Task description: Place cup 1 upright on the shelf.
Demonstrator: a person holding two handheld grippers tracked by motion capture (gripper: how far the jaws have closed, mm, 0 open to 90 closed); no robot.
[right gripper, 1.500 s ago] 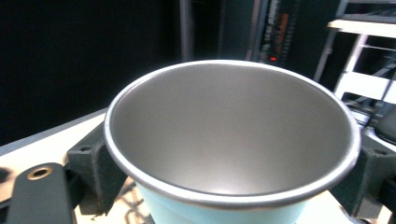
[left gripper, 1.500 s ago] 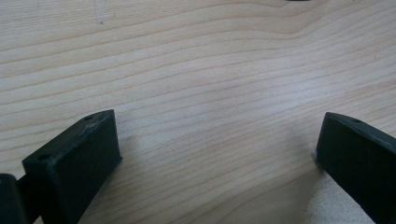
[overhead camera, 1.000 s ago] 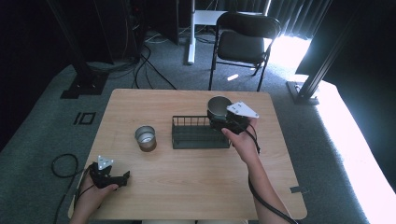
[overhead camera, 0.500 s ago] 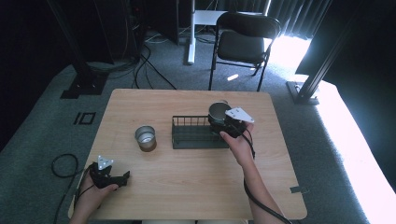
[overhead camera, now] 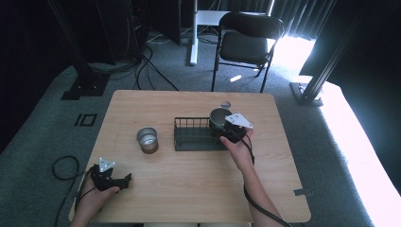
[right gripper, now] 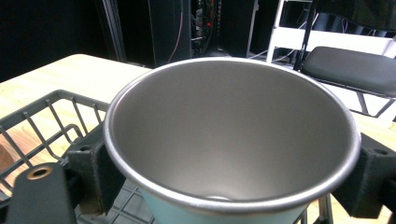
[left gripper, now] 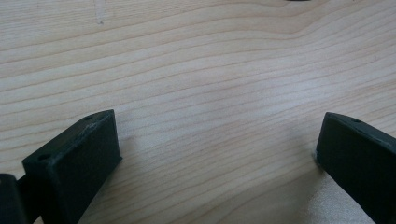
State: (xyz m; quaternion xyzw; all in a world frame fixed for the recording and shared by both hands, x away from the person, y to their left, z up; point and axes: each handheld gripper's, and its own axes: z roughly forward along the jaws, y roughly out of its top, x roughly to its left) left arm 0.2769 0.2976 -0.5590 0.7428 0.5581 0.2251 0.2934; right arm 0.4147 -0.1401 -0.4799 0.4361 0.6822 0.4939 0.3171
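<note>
The right hand-held gripper (overhead camera: 226, 133) is clamped on a steel cup (overhead camera: 218, 117), one jaw on either side of it just under the rim. The cup is upright at the right end of the wire rack (overhead camera: 189, 140), inside its frame; whether its base touches the rack floor cannot be told. A second cup (overhead camera: 147, 139) stands on the desk (overhead camera: 189, 184) just left of the rack. The left hand-held gripper (overhead camera: 124, 179) rests on the desk well to the rack's left, toward the near edge, its jaws wide apart over bare wood with nothing between them.
</note>
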